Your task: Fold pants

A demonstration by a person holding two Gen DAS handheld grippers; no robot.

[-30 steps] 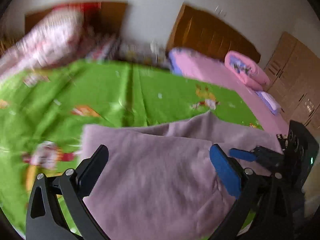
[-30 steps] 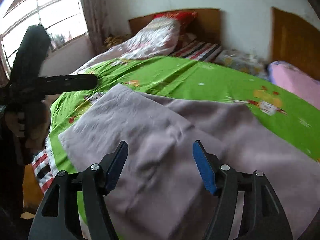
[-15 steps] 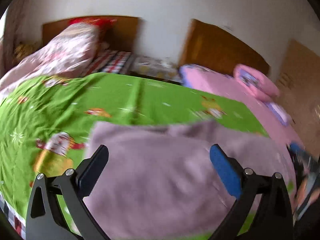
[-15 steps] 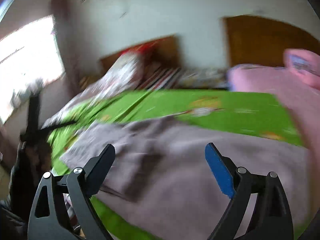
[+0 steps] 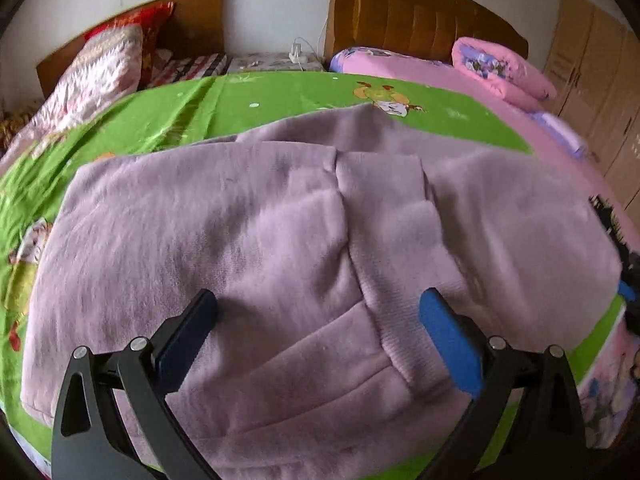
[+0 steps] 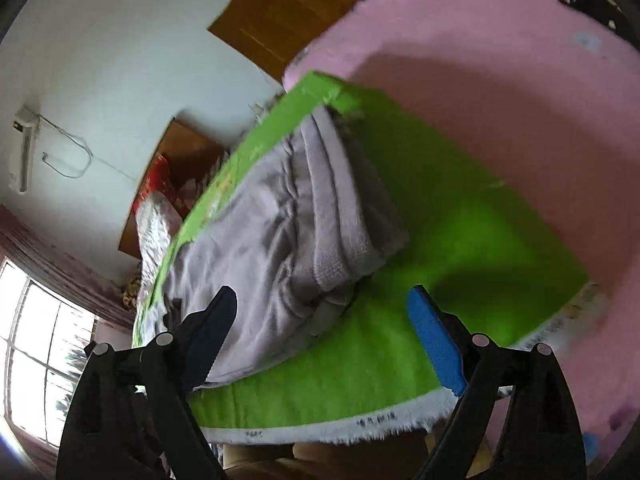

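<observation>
Pants, lilac fleece, thick (image 5: 248,240): lying on the bed's green cartoon-print sheet (image 5: 280,92), partly folded, layers stacked.

Left wrist view: left hand-held gripper (image 5: 318,330) hovers just over the near edge of the fabric, jaws spread wide, nothing between them. A ribbed cuff or waistband (image 5: 404,344) sits between the fingers, doubled onto the main panel. Long axis of the bundle runs left-right across this view; near edge faces the camera. My read: gripper is lined up on that ribbed end as the next pick point. Pink-covered second bed (image 5: 404,66) and wooden headboard (image 5: 420,20) behind.

Right wrist view: camera rolled hard, room tilted. Right hand-held gripper (image 6: 320,334) also wide open, empty, off the fabric, above bare sheet beside the bundle's end. Pants (image 6: 280,232) show stacked folded edges at the near end; long axis runs away from the camera toward the window (image 6: 36,364). Likely positioned to take the opposite end for the next fold. Can't tell which end is the waist.
</observation>
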